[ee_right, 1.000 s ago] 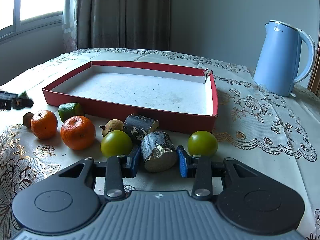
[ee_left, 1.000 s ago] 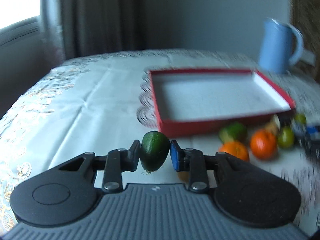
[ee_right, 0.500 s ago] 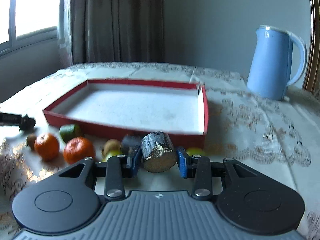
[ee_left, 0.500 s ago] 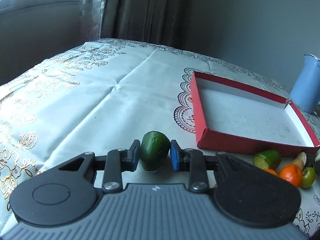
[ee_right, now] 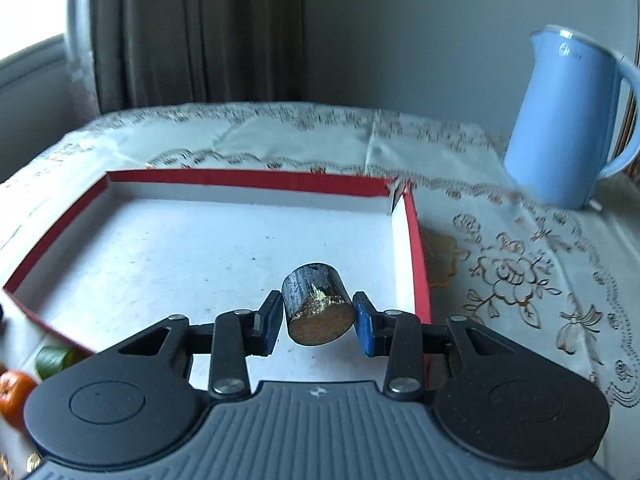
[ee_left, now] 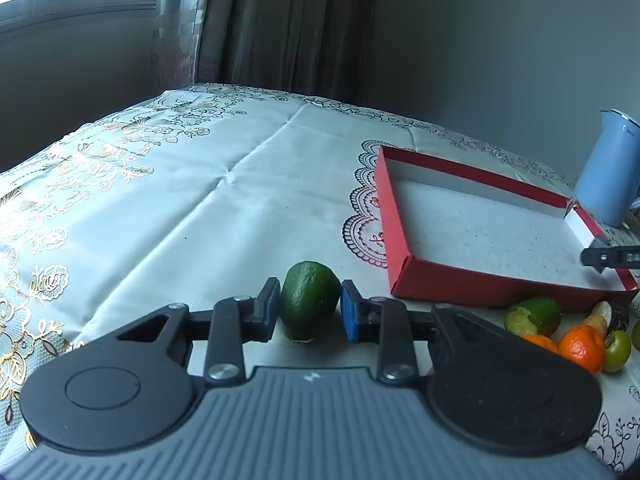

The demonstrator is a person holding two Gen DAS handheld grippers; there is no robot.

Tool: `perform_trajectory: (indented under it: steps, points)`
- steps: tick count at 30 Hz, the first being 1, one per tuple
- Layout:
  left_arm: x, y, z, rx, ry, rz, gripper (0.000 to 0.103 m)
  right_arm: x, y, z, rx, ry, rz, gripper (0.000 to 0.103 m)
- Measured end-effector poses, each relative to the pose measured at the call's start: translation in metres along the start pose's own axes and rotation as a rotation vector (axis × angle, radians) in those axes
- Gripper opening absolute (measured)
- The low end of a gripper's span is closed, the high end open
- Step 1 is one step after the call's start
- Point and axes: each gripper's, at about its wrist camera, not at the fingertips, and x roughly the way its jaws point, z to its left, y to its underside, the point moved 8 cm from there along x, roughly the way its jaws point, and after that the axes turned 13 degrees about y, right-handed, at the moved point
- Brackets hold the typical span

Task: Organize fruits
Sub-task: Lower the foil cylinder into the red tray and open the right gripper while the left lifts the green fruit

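Two tools clamped — left tool on avocado, right tool on dark cylinder.

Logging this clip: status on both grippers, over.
Left gripper shut on green avocado, short of red tray. Right gripper shut on dark cut cylinder, over tray floor. Tray empty, nothing in the way.

**Fruit and Other Things, Counted**

Two hand-held grippers: left, right. One red tray. One blue kettle. One whole avocado, one cut avocado. Two oranges. Two green tomatoes, one cut off at the frame's edge. One dark log piece.
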Motion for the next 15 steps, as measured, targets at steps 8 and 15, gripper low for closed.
perform_trajectory:
  steps: [8, 15]
  points:
    - [0.0, -0.002, 0.001, -0.003, 0.003, -0.001, 0.029, 0.013, 0.002, 0.001, -0.013, 0.041, 0.042, 0.037]
    - [0.001, -0.002, 0.002, -0.002, 0.002, -0.001, 0.029, 0.014, 0.0, -0.005, 0.002, 0.065, 0.034, 0.059]
